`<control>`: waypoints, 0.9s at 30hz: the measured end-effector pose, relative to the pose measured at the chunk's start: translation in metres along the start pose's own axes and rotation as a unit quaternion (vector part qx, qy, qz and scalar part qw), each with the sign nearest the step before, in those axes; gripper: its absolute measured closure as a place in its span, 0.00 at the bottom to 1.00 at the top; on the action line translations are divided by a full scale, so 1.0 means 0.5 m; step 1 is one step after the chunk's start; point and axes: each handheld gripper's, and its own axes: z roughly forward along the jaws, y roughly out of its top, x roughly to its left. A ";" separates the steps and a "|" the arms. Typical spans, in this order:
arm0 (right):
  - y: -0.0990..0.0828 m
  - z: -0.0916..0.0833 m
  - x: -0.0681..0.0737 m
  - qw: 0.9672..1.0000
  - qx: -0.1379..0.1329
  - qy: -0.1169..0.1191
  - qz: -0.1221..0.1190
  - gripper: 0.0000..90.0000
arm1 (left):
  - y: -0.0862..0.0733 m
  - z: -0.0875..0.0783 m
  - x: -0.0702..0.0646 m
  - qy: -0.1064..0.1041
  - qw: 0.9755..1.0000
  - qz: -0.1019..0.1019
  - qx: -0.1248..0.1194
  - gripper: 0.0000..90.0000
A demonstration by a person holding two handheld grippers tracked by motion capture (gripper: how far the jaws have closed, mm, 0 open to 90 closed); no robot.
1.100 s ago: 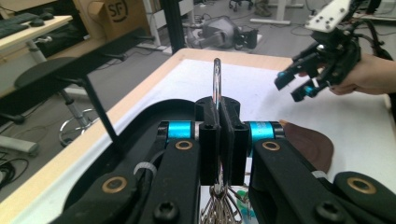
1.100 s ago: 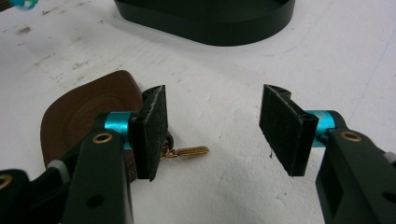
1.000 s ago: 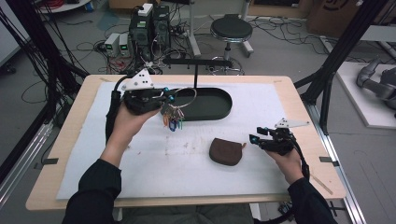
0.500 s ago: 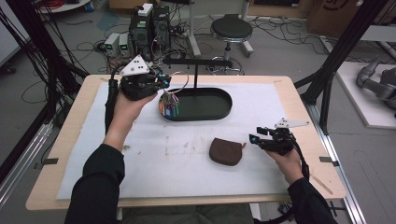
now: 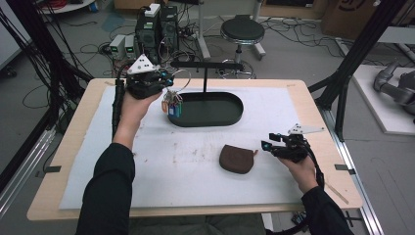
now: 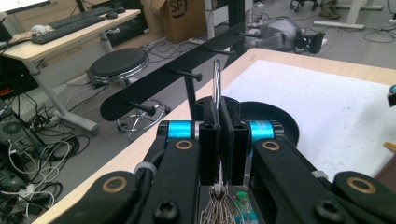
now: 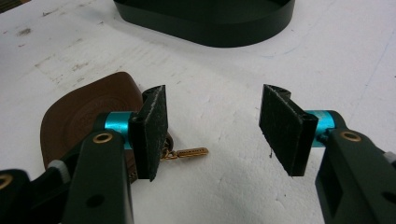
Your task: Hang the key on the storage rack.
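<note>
here the key ring (image 5: 172,104) hangs clamped in the left gripper (image 5: 164,83).

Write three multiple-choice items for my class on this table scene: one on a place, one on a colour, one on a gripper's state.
1. Where does the pouch lie?
A. inside the black tray
B. on the white mat, beside the right gripper
C. on the stool

2. What colour is the pouch?
A. brown
B. green
C. yellow

3. How stands the left gripper?
A. wide open, holding nothing
B. shut on the key ring
C. lying on the mat

Key: 1 B, it rests on the mat left of the right gripper; 2 A, its surface is brown; 3 B, the left gripper view shows the pads clamping the key ring.
</note>
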 end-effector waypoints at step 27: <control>0.000 -0.003 -0.002 1.000 -0.005 0.001 -0.002 0.48 | -0.043 0.069 0.051 0.048 0.996 -0.069 -0.004 0.96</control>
